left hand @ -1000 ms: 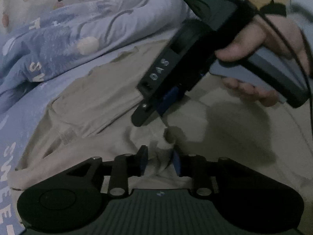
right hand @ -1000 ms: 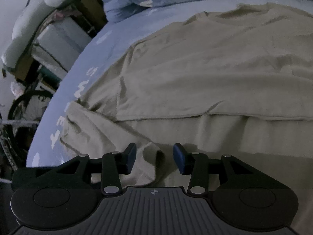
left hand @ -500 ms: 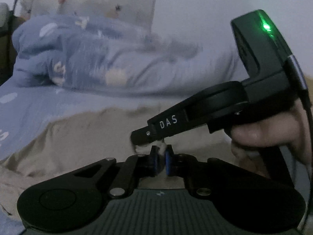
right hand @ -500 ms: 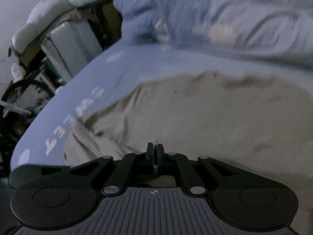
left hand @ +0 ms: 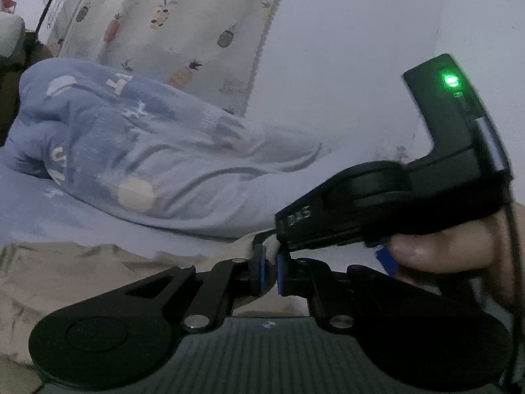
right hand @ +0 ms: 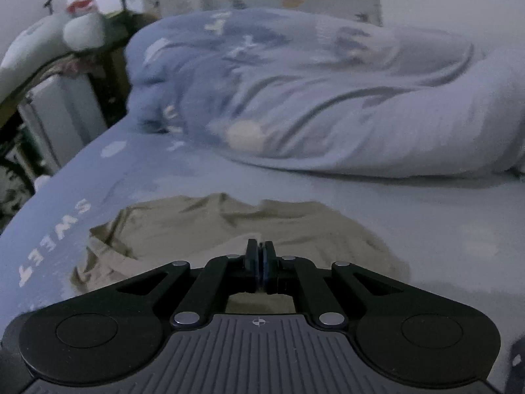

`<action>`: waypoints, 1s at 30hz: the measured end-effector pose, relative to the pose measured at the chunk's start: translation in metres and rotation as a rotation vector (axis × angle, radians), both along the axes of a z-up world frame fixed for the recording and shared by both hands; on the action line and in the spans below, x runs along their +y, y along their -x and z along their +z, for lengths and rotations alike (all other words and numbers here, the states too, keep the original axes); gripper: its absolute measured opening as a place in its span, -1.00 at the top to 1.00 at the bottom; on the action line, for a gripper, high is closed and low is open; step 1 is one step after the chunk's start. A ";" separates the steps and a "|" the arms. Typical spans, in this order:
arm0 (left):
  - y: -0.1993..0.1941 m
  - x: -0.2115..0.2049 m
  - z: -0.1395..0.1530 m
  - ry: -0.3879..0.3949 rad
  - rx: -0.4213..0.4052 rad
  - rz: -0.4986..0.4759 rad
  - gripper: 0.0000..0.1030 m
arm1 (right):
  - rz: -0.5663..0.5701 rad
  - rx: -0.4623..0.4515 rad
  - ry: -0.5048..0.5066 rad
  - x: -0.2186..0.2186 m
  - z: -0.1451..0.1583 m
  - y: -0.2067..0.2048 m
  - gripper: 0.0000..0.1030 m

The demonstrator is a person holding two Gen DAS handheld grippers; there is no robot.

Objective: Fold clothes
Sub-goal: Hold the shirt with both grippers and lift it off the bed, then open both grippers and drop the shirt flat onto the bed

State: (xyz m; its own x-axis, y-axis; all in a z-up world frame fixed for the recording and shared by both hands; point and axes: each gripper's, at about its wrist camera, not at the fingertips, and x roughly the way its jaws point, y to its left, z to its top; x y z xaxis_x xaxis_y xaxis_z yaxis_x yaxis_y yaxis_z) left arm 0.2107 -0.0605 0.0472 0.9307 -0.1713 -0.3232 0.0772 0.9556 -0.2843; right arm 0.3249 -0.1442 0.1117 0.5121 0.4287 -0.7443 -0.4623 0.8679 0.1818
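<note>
Pinching one lifted edge, the left hand-held gripper (left hand: 269, 271) and right hand-held gripper (right hand: 261, 262) each clamped the beige garment (right hand: 197, 226), soft, light, sagging onto the bed (right hand: 426, 210) beyond.

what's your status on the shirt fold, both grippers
Left gripper shut on tan shirt. Right gripper shut on it too. Blue duvet bunched beyond, clear.
</note>
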 end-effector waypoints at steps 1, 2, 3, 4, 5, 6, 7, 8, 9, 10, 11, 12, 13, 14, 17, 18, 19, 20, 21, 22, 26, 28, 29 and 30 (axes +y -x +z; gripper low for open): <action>-0.005 -0.008 -0.005 -0.013 0.013 0.002 0.82 | -0.012 0.006 0.003 -0.008 -0.006 -0.003 0.94; -0.010 -0.017 -0.010 -0.026 0.025 0.004 0.82 | -0.023 0.012 0.006 -0.016 -0.011 -0.006 0.95; -0.017 -0.025 -0.018 -0.042 0.040 -0.006 0.82 | -0.035 0.020 0.013 -0.025 -0.019 -0.010 0.95; -0.023 -0.034 -0.026 -0.058 0.055 -0.017 0.82 | -0.047 0.035 0.023 -0.032 -0.029 -0.014 0.94; -0.026 -0.040 -0.036 -0.076 0.084 -0.035 0.82 | -0.061 0.051 0.033 -0.039 -0.039 -0.017 0.95; -0.028 -0.046 -0.047 -0.094 0.115 -0.053 0.82 | -0.072 0.070 0.048 -0.044 -0.051 -0.020 0.95; -0.031 -0.052 -0.057 -0.112 0.146 -0.071 0.82 | -0.080 0.089 0.065 -0.050 -0.063 -0.023 0.95; -0.034 -0.058 -0.068 -0.130 0.176 -0.090 0.81 | -0.089 0.108 0.082 -0.055 -0.076 -0.026 0.94; -0.037 -0.064 -0.078 -0.148 0.207 -0.108 0.80 | -0.093 0.132 0.093 -0.059 -0.091 -0.028 0.94; -0.039 -0.069 -0.089 -0.166 0.237 -0.126 0.59 | -0.096 0.155 0.101 -0.062 -0.105 -0.030 0.94; -0.042 -0.075 -0.099 -0.184 0.268 -0.144 0.53 | -0.096 0.172 0.106 -0.064 -0.116 -0.030 0.91; -0.045 -0.081 -0.110 -0.202 0.298 -0.163 0.37 | -0.091 0.184 0.115 -0.065 -0.128 -0.030 0.90; -0.045 -0.083 -0.117 -0.202 0.323 -0.183 0.14 | -0.093 0.192 0.130 -0.066 -0.139 -0.029 0.76; -0.042 -0.085 -0.123 -0.208 0.332 -0.211 -0.02 | -0.110 0.188 0.146 -0.069 -0.146 -0.027 0.43; -0.028 -0.090 -0.132 -0.249 0.321 -0.270 -0.45 | -0.174 0.116 0.206 -0.074 -0.151 -0.015 -0.46; -0.023 -0.092 -0.134 -0.267 0.310 -0.285 -0.58 | -0.191 0.081 0.234 -0.076 -0.149 -0.010 -0.54; -0.017 -0.093 -0.133 -0.270 0.305 -0.306 -0.64 | -0.209 0.050 0.265 -0.079 -0.146 -0.005 -0.56; -0.011 -0.094 -0.132 -0.273 0.300 -0.327 -0.67 | -0.228 0.021 0.298 -0.082 -0.142 0.000 -0.56; -0.005 -0.093 -0.131 -0.258 0.295 -0.349 -0.68 | -0.246 -0.002 0.327 -0.085 -0.138 0.003 -0.57; 0.002 -0.092 -0.129 -0.243 0.290 -0.372 -0.69 | -0.262 -0.021 0.353 -0.089 -0.135 0.006 -0.58; 0.037 -0.083 -0.113 -0.213 0.267 -0.426 -0.75 | -0.329 -0.073 0.416 -0.111 -0.111 0.031 -0.60; 0.056 -0.068 -0.097 -0.174 0.255 -0.424 -0.75 | -0.347 -0.084 0.383 -0.122 -0.094 0.051 -0.62; 0.065 -0.060 -0.087 -0.152 0.247 -0.420 -0.75 | -0.352 -0.092 0.360 -0.127 -0.084 0.064 -0.64; 0.076 -0.050 -0.074 -0.133 0.228 -0.412 -0.75 | -0.354 -0.101 0.331 -0.132 -0.073 0.079 -0.67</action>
State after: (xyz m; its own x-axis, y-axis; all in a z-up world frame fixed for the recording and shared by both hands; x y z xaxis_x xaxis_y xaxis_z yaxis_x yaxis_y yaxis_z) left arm 0.1345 -0.1102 -0.0266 0.6969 -0.4539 -0.5553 0.4067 0.8878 -0.2153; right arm 0.2461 -0.2763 0.0390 0.6602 -0.0356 -0.7502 -0.1302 0.9783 -0.1610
